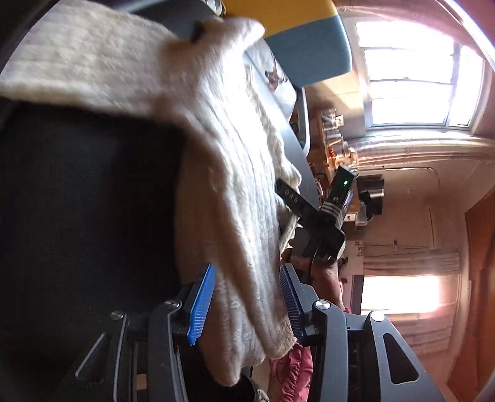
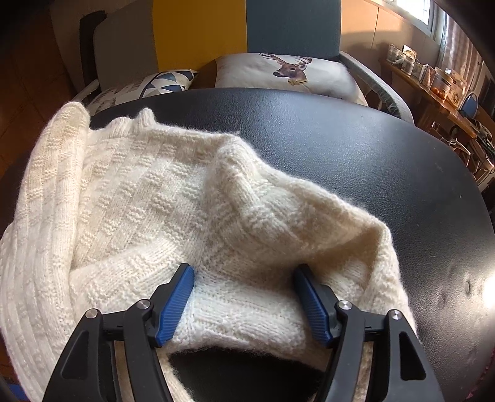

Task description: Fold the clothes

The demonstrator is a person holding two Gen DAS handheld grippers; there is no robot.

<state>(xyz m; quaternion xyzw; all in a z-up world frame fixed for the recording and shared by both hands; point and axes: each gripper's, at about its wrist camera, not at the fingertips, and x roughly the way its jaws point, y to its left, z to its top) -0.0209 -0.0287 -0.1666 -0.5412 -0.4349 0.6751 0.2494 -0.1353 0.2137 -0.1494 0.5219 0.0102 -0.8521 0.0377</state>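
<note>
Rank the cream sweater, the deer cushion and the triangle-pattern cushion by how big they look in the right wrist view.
1. Cream sweater, by far the largest, though it lies nearest the camera.
2. Deer cushion.
3. Triangle-pattern cushion, which the black table partly hides, so its place after the deer cushion is unsure.

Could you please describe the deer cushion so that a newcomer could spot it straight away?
Look beyond the far edge of the black table to the sofa. The deer cushion lies below the blue backrest; unlike the triangle-patterned cushion to its left, it is plain white with a printed antlered deer head.
</note>
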